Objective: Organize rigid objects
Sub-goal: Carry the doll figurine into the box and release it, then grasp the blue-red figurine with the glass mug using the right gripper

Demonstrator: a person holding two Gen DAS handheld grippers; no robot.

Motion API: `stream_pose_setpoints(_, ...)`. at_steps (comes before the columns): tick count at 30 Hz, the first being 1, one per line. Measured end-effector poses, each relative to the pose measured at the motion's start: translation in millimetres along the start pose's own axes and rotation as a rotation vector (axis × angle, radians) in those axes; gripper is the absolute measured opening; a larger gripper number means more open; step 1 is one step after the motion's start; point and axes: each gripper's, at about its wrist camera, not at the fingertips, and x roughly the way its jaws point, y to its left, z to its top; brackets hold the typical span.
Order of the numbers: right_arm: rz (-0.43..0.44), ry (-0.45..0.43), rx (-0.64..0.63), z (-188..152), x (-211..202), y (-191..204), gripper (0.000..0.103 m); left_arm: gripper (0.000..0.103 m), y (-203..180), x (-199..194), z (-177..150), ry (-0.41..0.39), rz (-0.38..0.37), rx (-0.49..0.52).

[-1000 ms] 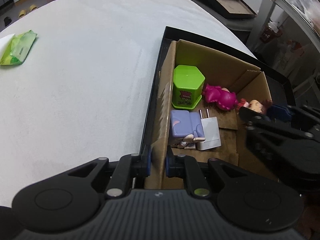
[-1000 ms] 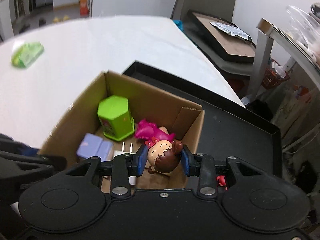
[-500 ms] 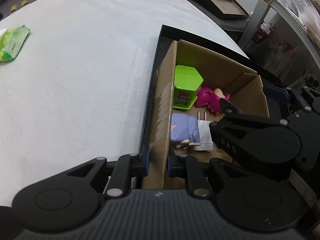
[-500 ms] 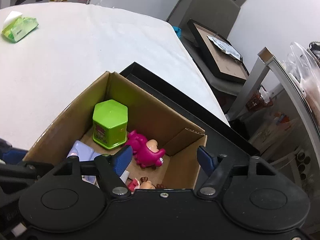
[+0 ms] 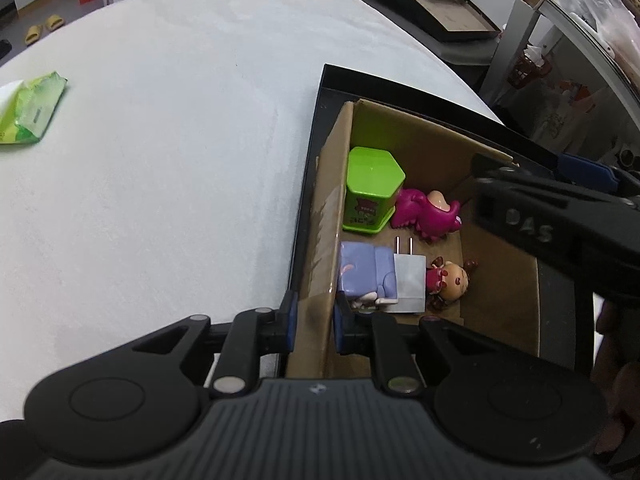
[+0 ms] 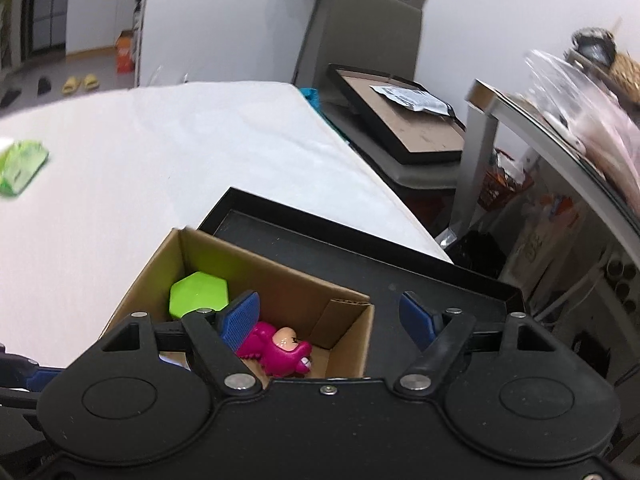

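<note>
The left gripper (image 5: 314,322) is clamped on the near left wall of the box (image 5: 320,240), one blue pad outside and one inside. The box sits in a black tray (image 6: 400,264) at the right edge of the white table (image 5: 160,160); most of the table to the left is bare, with only a green packet (image 5: 32,108) far off. The right gripper (image 6: 328,320) hovers above the box's far right corner, its jaws wide apart and holding nothing.

Inside the box, a green hexagonal tub (image 5: 372,190) stands against the left wall, a magenta toy (image 5: 426,216) lying just beside it. Nearer, a lilac block (image 5: 364,274) touches a white plug (image 5: 409,282), prongs pointing away, and a small doll (image 5: 450,278) with brown hair and a pink bow lies against the plug.

In the left view the right gripper's body covers the box's far right corner. In the right view only the tub and magenta toy show; the background there is blurred.
</note>
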Motion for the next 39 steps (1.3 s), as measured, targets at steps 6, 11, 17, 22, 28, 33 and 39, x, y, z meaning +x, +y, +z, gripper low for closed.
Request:
stream_pose_setpoints(6, 0.031, -0.014, 0.065, -2.7, -3.9, -22.9, 0.080, 0.016, -6.1, -3.5, -2.6, -0.001, 0.037, -0.015)
stream_pose_setpoints(11, 0.112, -0.018, 0.175, -6.5, -8.5, -50.6, 0.080, 0.020, -8.6, -3.4, -2.1, -0.009, 0.080, -0.035)
stream_pose_setpoints(17, 0.135, -0.016, 0.257, -17.2, -9.8, -79.6, 0.080, 0.027, -12.5, -1.9, -0.8, -0.010, 0.131, -0.071)
stream_pose_setpoints(22, 0.178, -0.023, 0.331, -23.5, -7.6, -102.0, 0.080, 0.028, -24.9, -0.3, -0.8, -0.009, 0.178, -0.070)
stream_pose_setpoints(28, 0.237, 0.004, 0.394, -37.3, 2.8, -126.8, 0.080, 0.031, -43.6, 3.4, 3.1, -0.019, 0.244, -0.056)
stream_pose_setpoints(33, 0.292, 0.078, 0.443, -54.2, 21.7, -143.6, 0.083, 0.041, -55.2, 7.7, 5.0, -0.026, 0.302, -0.074)
stream_pose_setpoints(39, 0.421, 0.171, 0.549, -77.6, 43.5, -168.0, 0.088, 0.045, -71.0, 12.8, 4.7, -0.017, 0.388, -0.071)
